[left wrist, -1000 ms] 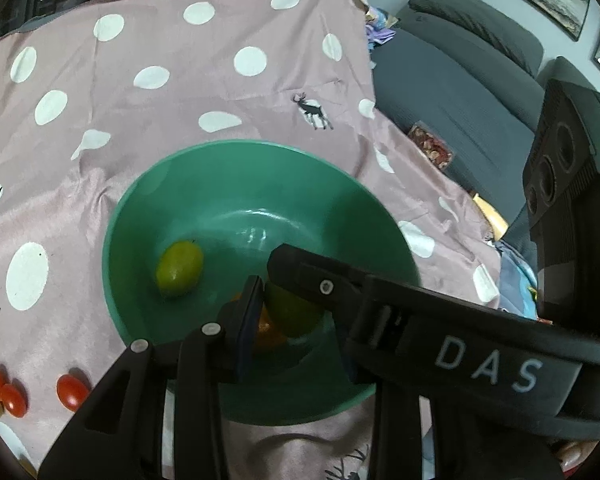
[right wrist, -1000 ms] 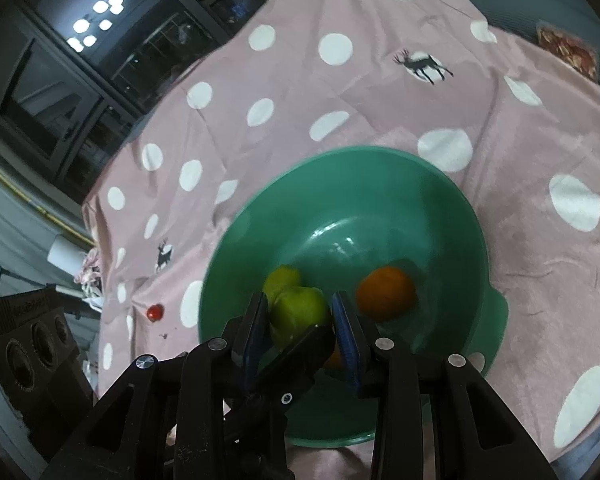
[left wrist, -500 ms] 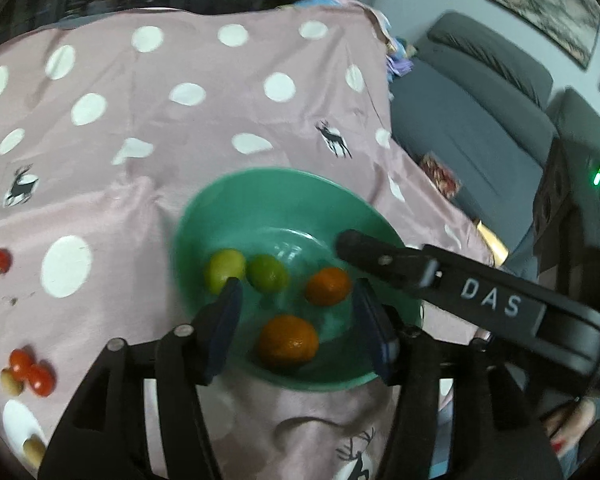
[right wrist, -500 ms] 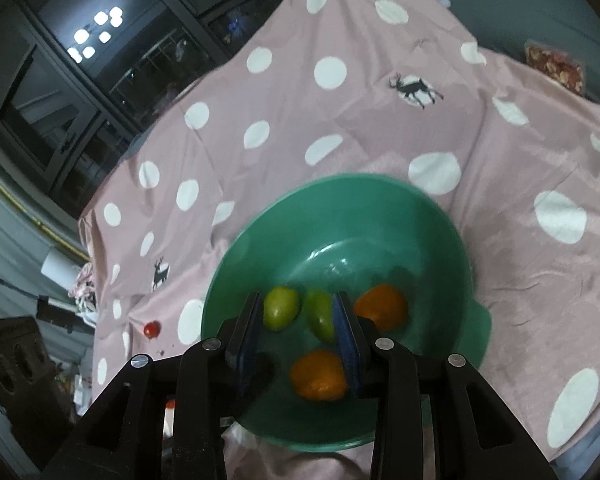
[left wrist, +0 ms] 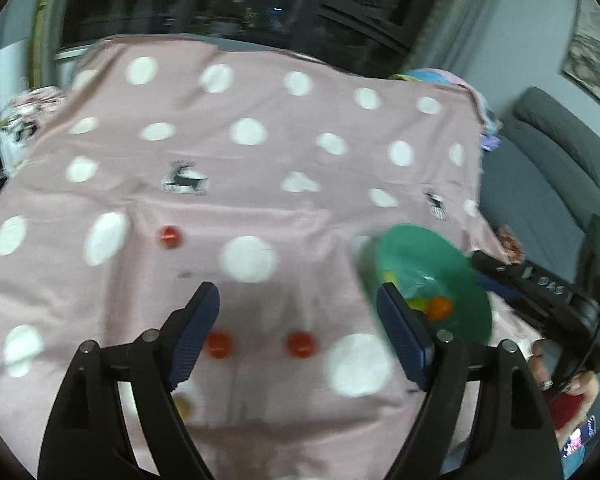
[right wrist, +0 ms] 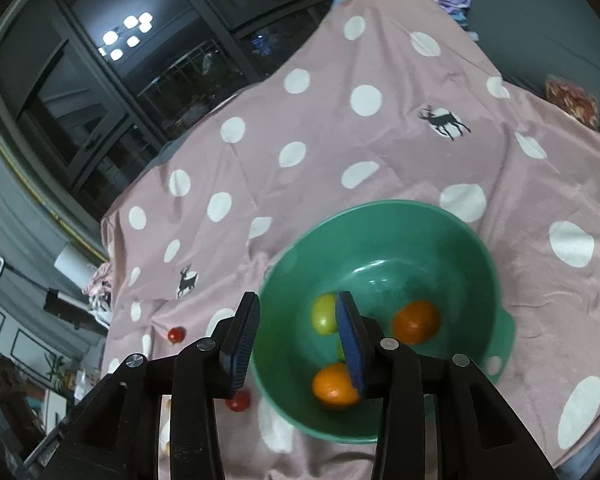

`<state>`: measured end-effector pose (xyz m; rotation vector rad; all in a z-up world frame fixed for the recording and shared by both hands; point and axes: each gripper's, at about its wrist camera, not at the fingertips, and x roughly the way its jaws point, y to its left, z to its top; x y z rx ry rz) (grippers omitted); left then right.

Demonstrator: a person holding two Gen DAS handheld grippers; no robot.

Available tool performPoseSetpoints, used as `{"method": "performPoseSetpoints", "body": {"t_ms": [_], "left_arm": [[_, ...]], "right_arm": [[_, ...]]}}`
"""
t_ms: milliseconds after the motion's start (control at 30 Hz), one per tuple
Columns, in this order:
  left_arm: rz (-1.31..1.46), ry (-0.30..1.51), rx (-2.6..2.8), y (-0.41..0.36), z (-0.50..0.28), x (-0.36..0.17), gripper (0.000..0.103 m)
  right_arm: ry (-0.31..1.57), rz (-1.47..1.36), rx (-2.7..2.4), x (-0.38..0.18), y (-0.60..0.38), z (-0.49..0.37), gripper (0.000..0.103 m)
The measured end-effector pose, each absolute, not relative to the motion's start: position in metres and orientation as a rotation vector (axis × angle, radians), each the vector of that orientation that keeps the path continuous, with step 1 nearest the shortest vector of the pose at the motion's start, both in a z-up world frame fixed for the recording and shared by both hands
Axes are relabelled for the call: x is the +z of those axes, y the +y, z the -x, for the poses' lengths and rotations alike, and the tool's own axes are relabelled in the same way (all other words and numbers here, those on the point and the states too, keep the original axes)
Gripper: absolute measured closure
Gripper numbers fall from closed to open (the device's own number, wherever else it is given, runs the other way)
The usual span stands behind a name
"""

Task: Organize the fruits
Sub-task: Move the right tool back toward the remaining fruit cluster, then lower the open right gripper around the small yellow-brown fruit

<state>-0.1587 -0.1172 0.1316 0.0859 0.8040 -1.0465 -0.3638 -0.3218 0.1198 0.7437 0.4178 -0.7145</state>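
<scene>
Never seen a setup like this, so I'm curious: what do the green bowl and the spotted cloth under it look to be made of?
The green bowl looks like glossy molded plastic: one even colour, a thin rim, and soft highlights on its inner wall. The spotted cloth looks like soft matte fabric, perhaps fleece or brushed cotton: it creases and drapes over the edges with no shine, and its white dots and deer seem printed on.

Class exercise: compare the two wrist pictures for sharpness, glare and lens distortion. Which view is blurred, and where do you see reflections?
Left wrist view: motion-smeared throughout; the green bowl and red tomatoes have soft edges.
Right wrist view: mostly sharp; ceiling lights reflect in the dark window, faint highlights sit inside the bowl.
Both views: fisheye bending, black corners.
</scene>
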Motion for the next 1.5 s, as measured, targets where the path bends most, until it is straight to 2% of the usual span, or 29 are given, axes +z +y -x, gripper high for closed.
{"method": "performPoseSetpoints", "body": {"t_ms": [367, 933, 1000, 1167, 1267, 1333, 1500], "left_arm": [[0.046, 0.844, -0.857, -0.052, 0.099, 0.102, 0.020], [0.073, 0.958, -0.816, -0.041, 0.071, 0.081, 0.022], [0.066, 0.967, -0.821, -0.044, 0.071, 0.079, 0.026], [0.034, 1.043, -0.875, -0.062, 0.067, 0.069, 0.048], [0.013, 1.093, -0.886, -0.073, 0.065, 0.061, 0.056], [-0.009, 1.126, -0.896, -0.082, 0.064, 0.055, 0.061], [-0.083, 1.193, -0.905, -0.100, 0.065, 0.040, 0.063]], "right_arm": [[0.518, -0.568, -0.692, 0.120, -0.285, 0.313, 0.060], [0.667, -0.518, -0.558, 0.094, -0.249, 0.250, 0.060], [0.688, -0.527, -0.503, 0.089, -0.242, 0.240, 0.060], [0.771, -0.565, -0.339, 0.073, -0.224, 0.219, 0.060], [0.857, -0.578, -0.254, 0.059, -0.213, 0.207, 0.060], [0.902, -0.562, -0.217, 0.052, -0.205, 0.202, 0.060], [0.961, -0.517, -0.148, 0.039, -0.185, 0.190, 0.060]]}}
